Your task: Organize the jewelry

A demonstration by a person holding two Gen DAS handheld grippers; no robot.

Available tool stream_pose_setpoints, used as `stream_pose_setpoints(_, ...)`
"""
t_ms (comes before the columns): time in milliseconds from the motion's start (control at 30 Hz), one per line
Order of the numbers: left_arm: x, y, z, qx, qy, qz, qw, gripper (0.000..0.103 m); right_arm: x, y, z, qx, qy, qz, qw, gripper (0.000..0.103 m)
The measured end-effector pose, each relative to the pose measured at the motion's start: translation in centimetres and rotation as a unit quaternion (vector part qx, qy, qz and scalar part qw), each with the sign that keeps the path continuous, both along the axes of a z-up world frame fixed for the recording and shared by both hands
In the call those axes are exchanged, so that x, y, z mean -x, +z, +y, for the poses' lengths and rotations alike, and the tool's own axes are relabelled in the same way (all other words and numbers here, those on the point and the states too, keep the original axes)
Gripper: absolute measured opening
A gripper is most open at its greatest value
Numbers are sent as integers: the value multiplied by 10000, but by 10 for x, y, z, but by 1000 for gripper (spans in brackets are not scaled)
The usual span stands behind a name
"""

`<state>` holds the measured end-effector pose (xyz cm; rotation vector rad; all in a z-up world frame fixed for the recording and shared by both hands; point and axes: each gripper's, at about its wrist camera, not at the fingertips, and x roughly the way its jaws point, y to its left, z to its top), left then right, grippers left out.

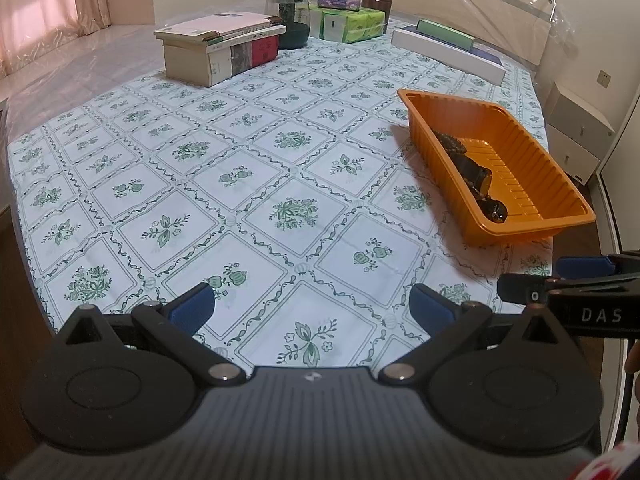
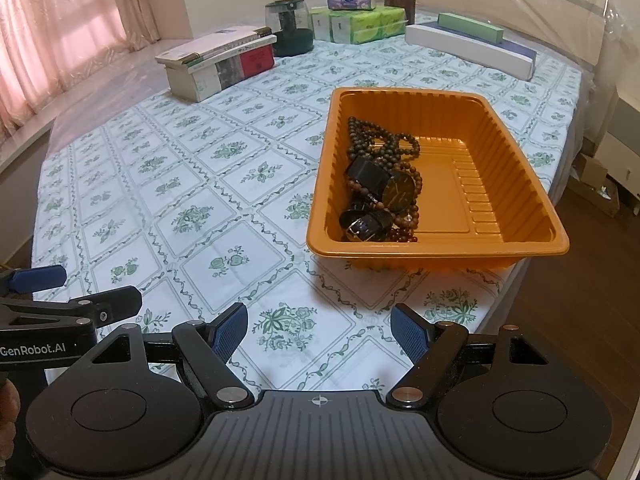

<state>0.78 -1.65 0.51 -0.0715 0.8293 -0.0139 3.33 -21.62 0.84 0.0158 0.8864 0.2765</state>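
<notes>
A: Right gripper stands wide, nothing between the pads, hovering above the patterned cloth just short of the orange tray. Left gripper likewise wide and empty, beside the right one, further from the tray.

B: Jewelry location?

A: All of it lies inside the tray, piled against the tray's left wall: a dark bead strand toward the far end, a black watch mid-pile, brown beads tangled round it. The tray's right half is bare.

B: Handling judgement?

A: Beads: light, limp, likely to drape and snag on each other. Watch: heavier, with a smooth face, probably slippery and scratch-prone. I would take it across the strap, not the dial.

B: Orientation?

A: The watch strap runs roughly along the tray's long axis, near end to far end; the pile follows the same line. The cloth covers what looks like a bed.
</notes>
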Motion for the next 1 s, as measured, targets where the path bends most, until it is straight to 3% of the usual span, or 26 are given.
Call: stream_pose_setpoints(1000, 0, 0, 1, 1, 1, -2, 10000, 103, 1, -1, -4, -27, -31, 21, 10000, 78)
